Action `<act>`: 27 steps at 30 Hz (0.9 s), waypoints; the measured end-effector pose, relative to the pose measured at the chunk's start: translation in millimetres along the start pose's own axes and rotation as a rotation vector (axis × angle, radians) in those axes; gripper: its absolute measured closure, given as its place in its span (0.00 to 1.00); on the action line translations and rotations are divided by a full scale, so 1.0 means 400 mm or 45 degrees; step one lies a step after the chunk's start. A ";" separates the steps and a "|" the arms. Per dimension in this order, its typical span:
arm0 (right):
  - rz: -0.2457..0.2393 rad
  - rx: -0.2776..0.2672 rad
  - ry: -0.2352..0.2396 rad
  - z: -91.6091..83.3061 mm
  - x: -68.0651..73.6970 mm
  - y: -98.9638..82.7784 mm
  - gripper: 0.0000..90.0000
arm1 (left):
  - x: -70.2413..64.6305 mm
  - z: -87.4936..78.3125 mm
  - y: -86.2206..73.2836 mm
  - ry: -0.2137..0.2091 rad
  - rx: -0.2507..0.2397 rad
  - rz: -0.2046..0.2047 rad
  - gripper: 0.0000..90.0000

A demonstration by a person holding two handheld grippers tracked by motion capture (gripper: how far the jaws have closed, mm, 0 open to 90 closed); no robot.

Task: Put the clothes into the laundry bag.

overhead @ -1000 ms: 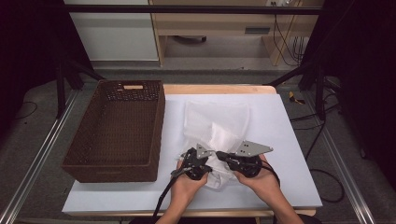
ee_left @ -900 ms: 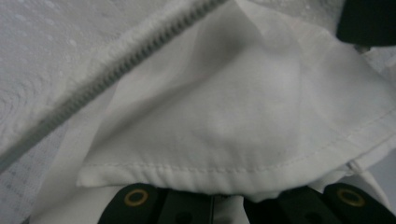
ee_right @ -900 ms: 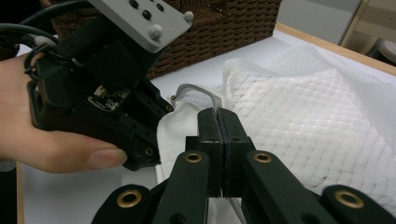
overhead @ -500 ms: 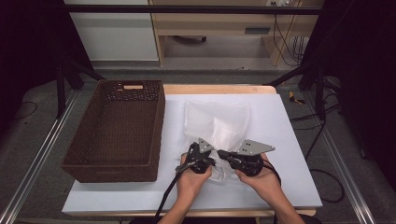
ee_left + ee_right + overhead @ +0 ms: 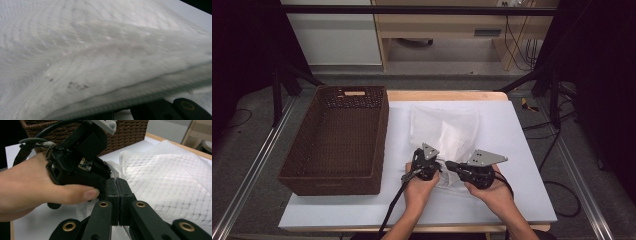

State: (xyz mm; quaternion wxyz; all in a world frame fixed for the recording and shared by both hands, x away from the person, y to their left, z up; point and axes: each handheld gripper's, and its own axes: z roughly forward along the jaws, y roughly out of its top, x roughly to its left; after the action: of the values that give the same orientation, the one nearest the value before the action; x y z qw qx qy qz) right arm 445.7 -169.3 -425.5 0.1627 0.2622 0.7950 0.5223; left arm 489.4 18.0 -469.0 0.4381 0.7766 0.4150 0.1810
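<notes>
A white mesh bag (image 5: 447, 132) lies crumpled on the white table (image 5: 517, 150), its quilted weave close up in the right gripper view (image 5: 172, 177). My left gripper (image 5: 426, 164) sits at the bag's near edge. In its own view the bag's hem (image 5: 105, 75) drapes across the lens, over the black jaws, which seem closed on it. My right gripper (image 5: 451, 165) points left and meets the left gripper (image 5: 80, 157) at that same edge. Its jaws are pressed tight together (image 5: 117, 187), with bag fabric (image 5: 81, 208) just beside and under them.
A brown wicker basket (image 5: 334, 177) stands open on the table's left half, close to the left hand (image 5: 37, 187). A black cable (image 5: 392, 207) trails from the left gripper toward the front edge. Bare table lies right of the bag.
Both hands have edged slightly closer together at the bag's near edge. The left gripper has tipped more upright. The bag's near corner is bunched a little more.
</notes>
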 end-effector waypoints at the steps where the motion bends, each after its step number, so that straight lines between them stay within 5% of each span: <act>1: 0.001 -0.001 -0.002 -0.002 -0.001 0.000 1.00 | 0.002 0.003 0.002 -0.001 -0.002 -0.001 1.00; 15: 0.025 0.002 -0.028 -0.007 -0.024 -0.011 1.00 | 0.003 0.016 -0.001 -0.037 0.029 0.035 1.00; 21: 0.023 0.013 -0.032 -0.003 -0.026 -0.014 1.00 | -0.001 -0.048 -0.024 -0.103 0.062 0.055 1.00; 27: 0.017 0.028 -0.031 0.002 -0.025 -0.016 1.00 | -0.007 -0.134 -0.039 -0.104 0.102 0.111 1.00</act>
State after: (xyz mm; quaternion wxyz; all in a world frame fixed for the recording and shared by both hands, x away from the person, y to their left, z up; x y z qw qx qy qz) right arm 452.5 -176.4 -431.8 0.1659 0.2757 0.7968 0.5114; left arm 445.6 48.5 -452.4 0.4151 0.8175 0.3694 0.1513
